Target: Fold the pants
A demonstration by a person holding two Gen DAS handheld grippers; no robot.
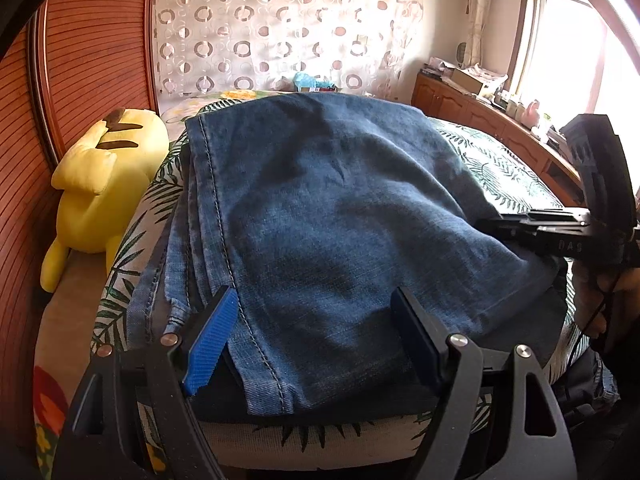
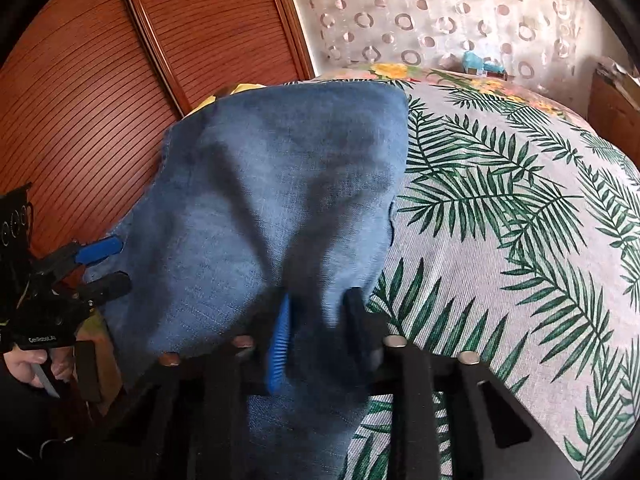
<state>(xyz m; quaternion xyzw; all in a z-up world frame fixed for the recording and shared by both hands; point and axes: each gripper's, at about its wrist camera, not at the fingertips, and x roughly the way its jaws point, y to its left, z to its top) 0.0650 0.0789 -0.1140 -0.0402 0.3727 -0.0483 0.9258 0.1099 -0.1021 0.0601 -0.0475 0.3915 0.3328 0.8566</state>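
Blue denim pants [image 1: 340,208] lie folded on a bed with a palm-leaf cover [image 1: 500,168]. My left gripper [image 1: 316,308] is open, its blue pad and its dark pad standing wide apart over the near left hem, not pressing on it. From the right wrist, the left gripper [image 2: 105,267] shows at the left edge of the pants [image 2: 280,168], held by a hand. My right gripper [image 2: 318,328] is at the near right corner with a bunch of denim pinched between its blurred fingers. The right gripper [image 1: 504,226] reaches in from the right in the left wrist view.
A yellow plush toy [image 1: 104,184] lies left of the pants, against a slatted wooden door [image 1: 92,40]. A patterned curtain [image 1: 280,32] hangs behind the bed. A cluttered wooden cabinet [image 1: 460,108] runs under the window on the right. Bare bed cover [image 2: 500,220] stretches right of the pants.
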